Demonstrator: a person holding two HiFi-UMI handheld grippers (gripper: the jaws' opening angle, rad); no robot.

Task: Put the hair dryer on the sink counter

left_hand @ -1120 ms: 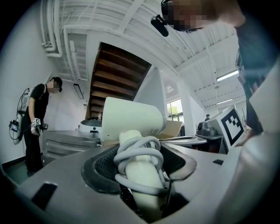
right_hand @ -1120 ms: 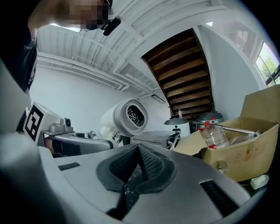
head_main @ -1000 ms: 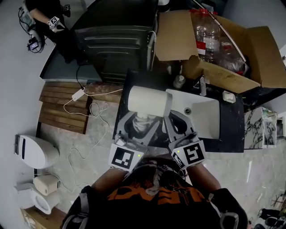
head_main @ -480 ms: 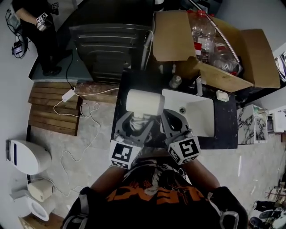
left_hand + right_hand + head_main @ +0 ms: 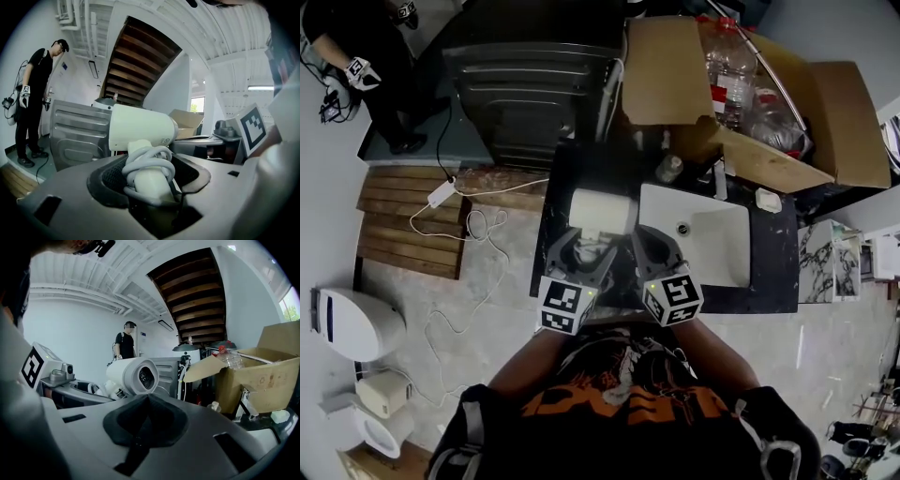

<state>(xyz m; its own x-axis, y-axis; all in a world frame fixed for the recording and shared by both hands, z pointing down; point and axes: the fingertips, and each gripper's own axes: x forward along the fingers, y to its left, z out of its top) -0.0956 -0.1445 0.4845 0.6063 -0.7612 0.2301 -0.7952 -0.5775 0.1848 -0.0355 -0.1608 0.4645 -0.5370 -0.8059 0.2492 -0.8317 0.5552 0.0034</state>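
Head view: my left gripper (image 5: 587,246) holds the hair dryer (image 5: 600,208) over the counter (image 5: 773,267), just left of the sink (image 5: 717,246).

Left gripper view: its jaws clamp the dryer's cord-wrapped handle.

Right gripper view: my right gripper (image 5: 147,416), on the sink side of the dryer, is closed on nothing.

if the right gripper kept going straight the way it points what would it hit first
Most likely the hair dryer, whose open barrel end sits just ahead and slightly left of the right gripper, jaws shut. Depth is unclear, so it could slip past toward the grey machine behind.
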